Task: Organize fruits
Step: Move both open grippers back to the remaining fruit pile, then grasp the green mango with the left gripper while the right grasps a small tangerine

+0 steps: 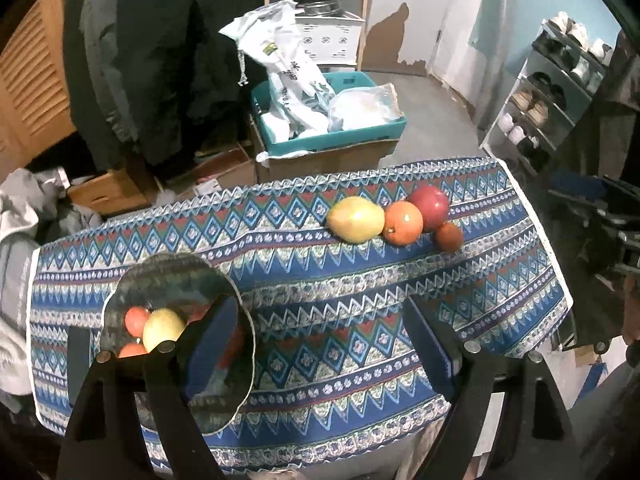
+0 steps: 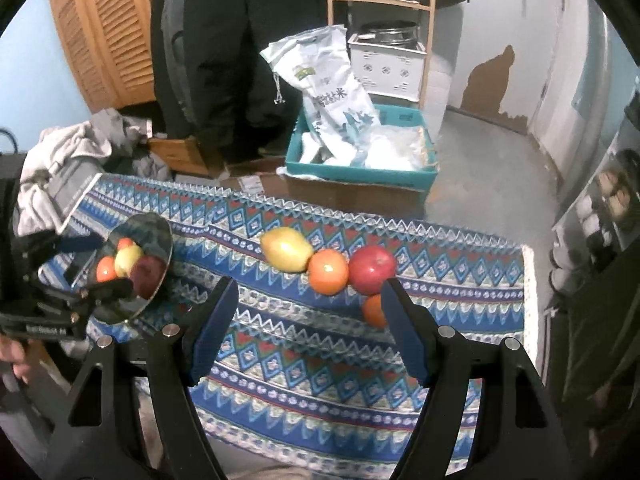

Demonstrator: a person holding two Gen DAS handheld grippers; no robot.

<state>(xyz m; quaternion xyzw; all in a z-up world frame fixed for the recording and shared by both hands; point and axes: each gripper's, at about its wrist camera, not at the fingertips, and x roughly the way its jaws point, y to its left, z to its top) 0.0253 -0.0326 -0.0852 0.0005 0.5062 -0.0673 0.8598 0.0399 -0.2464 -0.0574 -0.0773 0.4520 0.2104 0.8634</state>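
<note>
Four fruits (image 1: pixel 403 223) in a touching row, far right on tablecloth (image 1: pixel 320 380). Shiny plate (image 1: pixel 160 280) near left, contents or reflection unclear. Probably pick-up step. Left gripper (image 1: pixel 320 344) and right gripper (image 2: pixel 308 320) released, empty. Next: clamp one fruit, carry left. Far edge just behind row, mid-cloth bare.

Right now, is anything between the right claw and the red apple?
Yes. The small orange lies on the cloth directly in front of the red apple, on the side facing the right claw, touching or nearly touching it. The claw is open and empty.
</note>
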